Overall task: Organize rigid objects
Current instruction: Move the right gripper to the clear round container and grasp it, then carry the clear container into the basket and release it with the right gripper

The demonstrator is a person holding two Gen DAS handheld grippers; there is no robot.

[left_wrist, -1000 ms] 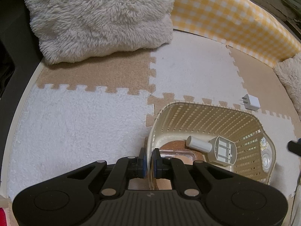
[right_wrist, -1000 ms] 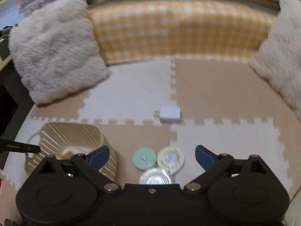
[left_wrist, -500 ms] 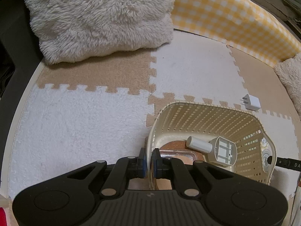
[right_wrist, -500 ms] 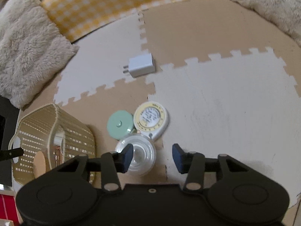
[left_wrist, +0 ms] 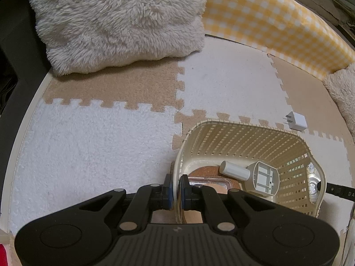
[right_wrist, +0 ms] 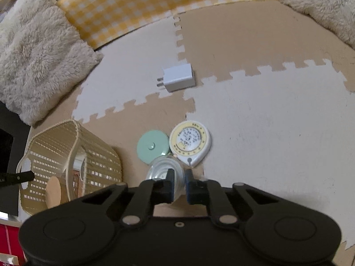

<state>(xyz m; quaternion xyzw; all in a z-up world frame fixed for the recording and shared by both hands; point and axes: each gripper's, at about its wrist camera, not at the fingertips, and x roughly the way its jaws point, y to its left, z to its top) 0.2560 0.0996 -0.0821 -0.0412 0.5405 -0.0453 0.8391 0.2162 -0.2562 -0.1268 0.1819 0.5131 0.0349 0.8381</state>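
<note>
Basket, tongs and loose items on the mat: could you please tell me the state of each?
Basket: tilted, rim clamped by left tongs.
Right tongs: just closed on clear round lid.
Green disc: flat on mat.
Yellow dial: flat, face up.
Charger: loose, unplugged.

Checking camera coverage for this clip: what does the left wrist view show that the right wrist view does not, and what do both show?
Only the left wrist view: the left gripper shut on the basket rim, and the basket's inside, holding a white cylinder and a grey round part.

Only the right wrist view: the right gripper, its jaws just closed on the clear round container, beside a green disc and a yellow-faced tape measure.

Both: the basket, the white charger, the fluffy cushion, the checked bolster and the foam mat.
</note>
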